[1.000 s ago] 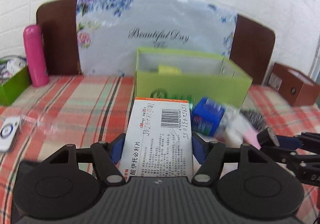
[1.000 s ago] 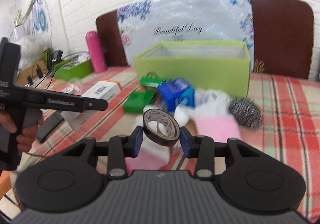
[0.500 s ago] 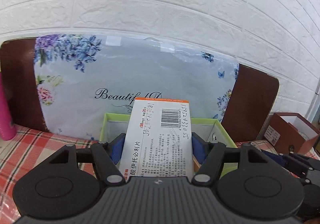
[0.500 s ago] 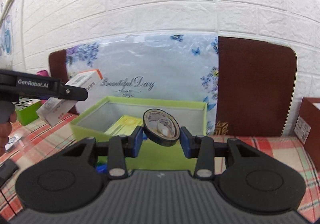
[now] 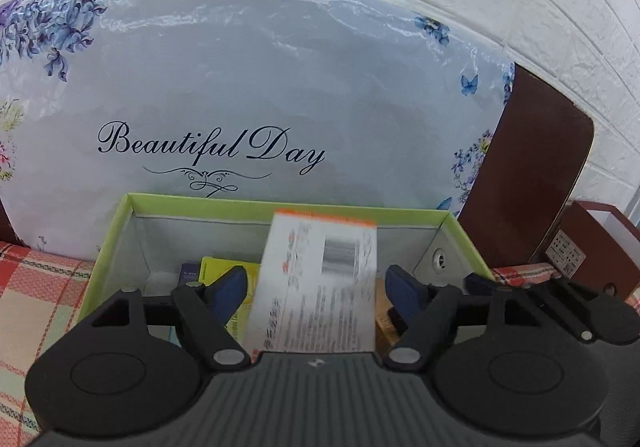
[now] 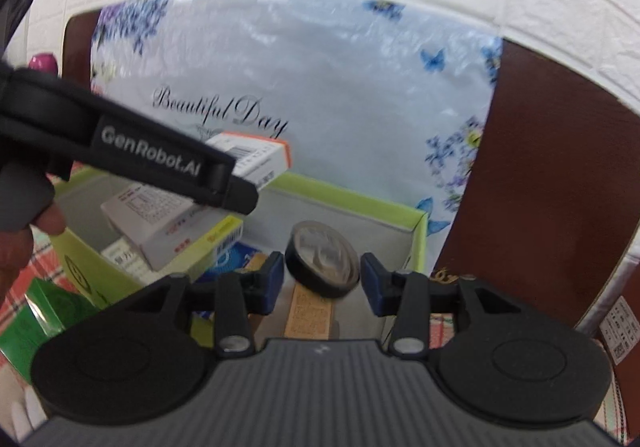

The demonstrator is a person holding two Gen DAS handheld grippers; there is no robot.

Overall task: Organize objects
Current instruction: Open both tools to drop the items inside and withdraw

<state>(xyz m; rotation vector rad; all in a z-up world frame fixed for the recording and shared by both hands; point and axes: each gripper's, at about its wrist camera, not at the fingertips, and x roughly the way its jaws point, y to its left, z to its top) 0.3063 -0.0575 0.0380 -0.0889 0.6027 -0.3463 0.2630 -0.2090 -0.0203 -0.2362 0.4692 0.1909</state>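
My left gripper (image 5: 316,287) hovers over the open green box (image 5: 280,203). Its jaws are opening, and the white medicine box with the orange edge (image 5: 320,279) sits blurred between the blue pads with a gap on each side. In the right wrist view the same medicine box (image 6: 256,157) shows behind the left gripper's black finger. My right gripper (image 6: 323,281) is over the green box's (image 6: 352,195) right end. Its jaws are opening too, and the black tape roll (image 6: 324,265) hangs loose between the pads, touching neither.
A yellow packet (image 5: 224,271) and other small packets lie inside the green box. A floral "Beautiful Day" bag (image 5: 240,87) stands behind it against a brick wall. A brown box (image 5: 592,247) sits at the right, a small green carton (image 6: 44,307) on the plaid cloth at the left.
Both grippers travelled from the pile on the cloth to above the green box. Both sets of jaws have parted, so the medicine box and the tape roll are let go.
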